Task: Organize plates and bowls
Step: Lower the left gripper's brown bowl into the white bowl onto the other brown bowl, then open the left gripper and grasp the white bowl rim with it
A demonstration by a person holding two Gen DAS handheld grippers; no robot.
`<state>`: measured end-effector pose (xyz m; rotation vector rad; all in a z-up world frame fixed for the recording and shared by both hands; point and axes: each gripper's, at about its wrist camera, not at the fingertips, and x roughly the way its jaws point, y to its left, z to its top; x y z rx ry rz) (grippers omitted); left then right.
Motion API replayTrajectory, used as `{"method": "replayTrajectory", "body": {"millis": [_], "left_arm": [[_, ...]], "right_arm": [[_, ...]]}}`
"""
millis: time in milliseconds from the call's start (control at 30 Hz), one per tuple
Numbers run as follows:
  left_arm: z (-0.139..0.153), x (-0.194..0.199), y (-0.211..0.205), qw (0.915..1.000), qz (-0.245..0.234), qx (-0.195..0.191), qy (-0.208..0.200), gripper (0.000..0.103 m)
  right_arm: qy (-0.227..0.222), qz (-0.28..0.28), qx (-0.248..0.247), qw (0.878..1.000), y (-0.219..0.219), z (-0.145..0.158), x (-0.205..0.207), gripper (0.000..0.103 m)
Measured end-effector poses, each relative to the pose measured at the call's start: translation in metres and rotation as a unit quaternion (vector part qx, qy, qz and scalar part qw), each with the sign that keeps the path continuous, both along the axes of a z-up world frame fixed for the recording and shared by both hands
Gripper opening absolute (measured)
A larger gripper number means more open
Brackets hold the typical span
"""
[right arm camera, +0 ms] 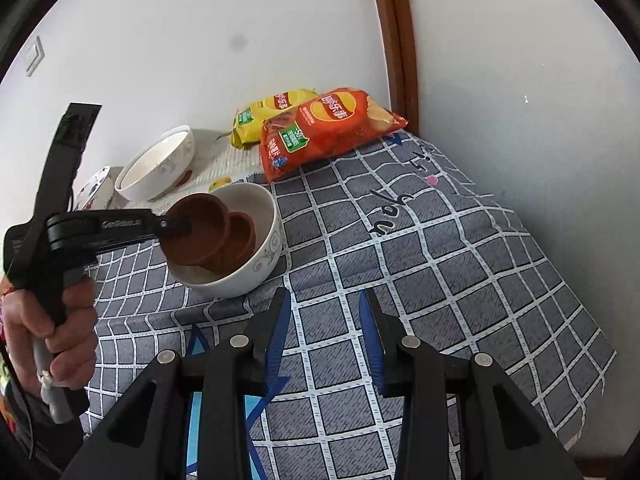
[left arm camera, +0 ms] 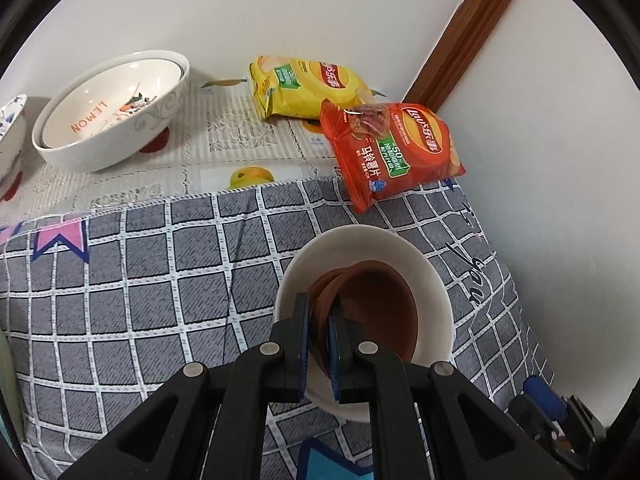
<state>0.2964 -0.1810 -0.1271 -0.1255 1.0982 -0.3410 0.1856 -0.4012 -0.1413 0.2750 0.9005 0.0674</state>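
1. Here, the brown dish (left arm camera: pixel 376 304) is pinched at its rim by the left gripper (left arm camera: pixel 320 344), tongs pressed onto the wall from both sides; it hangs tilted inside the white bowl (left arm camera: pixel 432 276), likely being nested there.
2. A second brown dish (right arm camera: pixel 242 236) already lies in the same white bowl, so the held one is probably going on top of it to make one stack.
3. The rim grip makes sense: a thin wall is the only part the fingers can clamp, and it leaves the bottom free to seat.
4. The white bowl stands on the grey checked cloth (left arm camera: pixel 140 280), near the right wall, well apart from the other crockery.
5. The right gripper (right arm camera: pixel 326 320) hovers just beside the white bowl with tongs spread, holding nothing; seemingly on standby or ready to steady the bowl.
6. Farther back, a lemon bowl (left arm camera: pixel 108 108) sits nested inside a larger white bowl on the fruit-print mat (left arm camera: pixel 224 136), already sorted by the look of it.
7. A blue-patterned bowl (left arm camera: pixel 12 128) is at the left edge, cut off by the frame.
8. A red chip bag (left arm camera: pixel 392 148) and yellow chip bag (left arm camera: pixel 304 88) lie by the wall corner, the red one near the white bowl's far side; not part of the job.
9. Risk: the tilted dish may clack or slide if let go before it seats flat.
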Motion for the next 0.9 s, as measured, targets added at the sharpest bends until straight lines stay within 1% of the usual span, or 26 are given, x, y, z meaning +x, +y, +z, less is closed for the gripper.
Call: {"method": "replayTrajectory", "body": {"millis": [133, 200, 400, 667, 800, 833, 900], "left_arm": [[-0.006, 0.006, -0.001, 0.9999, 0.0, -0.006, 0.008, 0.009], [-0.009, 0.008, 0.0, 0.9998, -0.002, -0.017, 0.013, 0.009], [-0.016, 0.012, 0.0, 0.9991, 0.002, -0.035, 0.025, 0.009], [-0.016, 0.012, 0.0, 0.9985, 0.003, -0.051, 0.022, 0.01], [-0.014, 0.01, -0.004, 0.9988, -0.018, -0.04, 0.023, 0.012], [-0.014, 0.009, -0.006, 0.9987, -0.028, -0.033, 0.025, 0.014], [-0.011, 0.006, -0.009, 0.9983, -0.043, -0.025, 0.029, 0.02]], "right_arm": [[0.001, 0.002, -0.005, 1.0, 0.003, 0.0, 0.001, 0.035], [0.001, 0.006, -0.004, 1.0, 0.005, -0.001, 0.002, 0.035], [0.007, 0.008, -0.009, 1.0, 0.008, -0.003, 0.006, 0.036], [0.008, 0.01, -0.015, 1.0, 0.011, -0.002, 0.013, 0.037], [0.007, 0.016, -0.015, 1.0, 0.015, -0.003, 0.018, 0.039], [0.007, 0.017, -0.015, 1.0, 0.017, -0.003, 0.02, 0.04], [0.008, 0.019, -0.015, 1.0, 0.019, -0.003, 0.025, 0.04]]}}
